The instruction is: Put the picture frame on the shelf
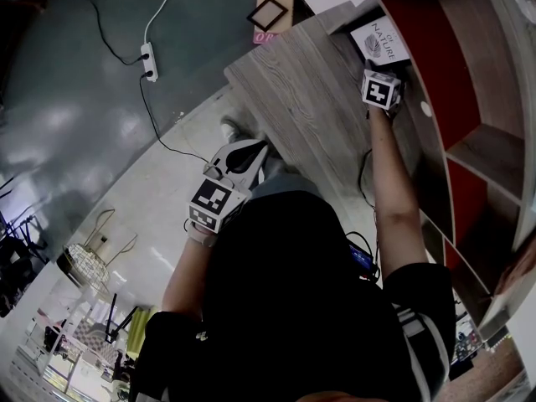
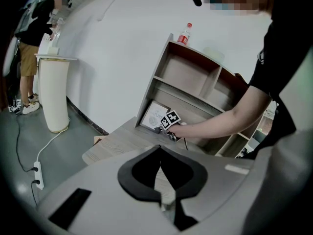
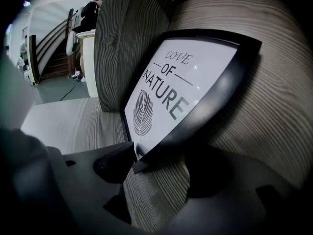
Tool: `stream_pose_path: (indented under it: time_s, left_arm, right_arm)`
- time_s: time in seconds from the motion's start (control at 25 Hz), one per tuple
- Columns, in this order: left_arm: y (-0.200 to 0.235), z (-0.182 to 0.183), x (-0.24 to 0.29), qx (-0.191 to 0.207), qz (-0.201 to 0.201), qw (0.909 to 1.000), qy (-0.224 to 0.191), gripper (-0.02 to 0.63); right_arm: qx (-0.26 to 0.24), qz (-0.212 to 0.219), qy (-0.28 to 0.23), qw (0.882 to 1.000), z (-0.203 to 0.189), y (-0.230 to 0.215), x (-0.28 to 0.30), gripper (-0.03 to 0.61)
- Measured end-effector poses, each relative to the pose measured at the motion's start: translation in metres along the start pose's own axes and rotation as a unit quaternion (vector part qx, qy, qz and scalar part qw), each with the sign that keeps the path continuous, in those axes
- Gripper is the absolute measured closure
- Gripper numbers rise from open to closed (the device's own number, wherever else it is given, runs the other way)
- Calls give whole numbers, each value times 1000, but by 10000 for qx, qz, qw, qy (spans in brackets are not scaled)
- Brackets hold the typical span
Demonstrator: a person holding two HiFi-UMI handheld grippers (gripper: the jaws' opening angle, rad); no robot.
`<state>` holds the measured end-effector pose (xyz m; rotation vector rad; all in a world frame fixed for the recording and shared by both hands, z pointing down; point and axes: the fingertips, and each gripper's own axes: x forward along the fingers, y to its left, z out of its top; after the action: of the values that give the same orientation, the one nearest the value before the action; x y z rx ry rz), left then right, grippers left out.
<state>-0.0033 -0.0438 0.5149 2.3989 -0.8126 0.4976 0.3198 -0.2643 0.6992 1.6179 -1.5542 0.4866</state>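
While the person's right arm is stretched out to the shelf (image 1: 469,65), the right claw (image 3: 161,166) sits low in front of the picture frame (image 3: 171,92). Its two jaws are wide apart. The bottom corner of the picture frame pokes in between them, right next to the left jaw, but the jaws are not squeezing it.

The picture frame stands inside the shelf, in the bottom space at the left end as the left gripper view shows it. It tilts back, and its top leans on the wooden back wall. It has a black edge and a white picture with a leaf and the words "LOVE OF NATURE".

The left claw (image 2: 159,166) is close to the person's body, near the edge of the tabletop (image 1: 289,99). Its jaws are closed tip to tip, with nothing in them.

A bottle (image 2: 184,34) with a red cap stands on top of the shelf. On the floor past the tabletop, a second small frame (image 1: 270,12) lies on a piece of card. A white power strip (image 1: 149,61) with its cord lies nearby.
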Motion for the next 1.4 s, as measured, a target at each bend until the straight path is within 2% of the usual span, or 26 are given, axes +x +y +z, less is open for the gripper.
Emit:
stream_pose_path:
  time_s: [0.4,0.6,0.76,0.84,0.96,1.16,1.4]
  left_arm:
    - [4,9,-14,145,-64,9999,-64,604]
    - [14,20,-25,282,-202,9993,-127,605]
    - [21,30,-30,455,-433,9979,-124,605]
    - [26,36,-32,538,-537,9970,-135,604]
    - [33,44,-36,632,-647,9957,-180,604]
    - [44,63,-43,850,-806,9927,-294,604]
    - [52,95,-54,1032,-960,9882,-601,604]
  right_arm:
    - [257,-240,-147,9993,-7,4,-26,259]
    - [534,-80,-390,9978,-5,26,-60,267]
    - [804,63,-552,9952,-3,44,-90,333]
    - [946,81,-641,9934,0,53,-111,399]
    - [1064,168,-833,9907,6,67,-140,458]
    - [1184,486,-1373,9822,35,92,-199,566]
    - [1086,875,-2234,9647,83,117,-281,577]
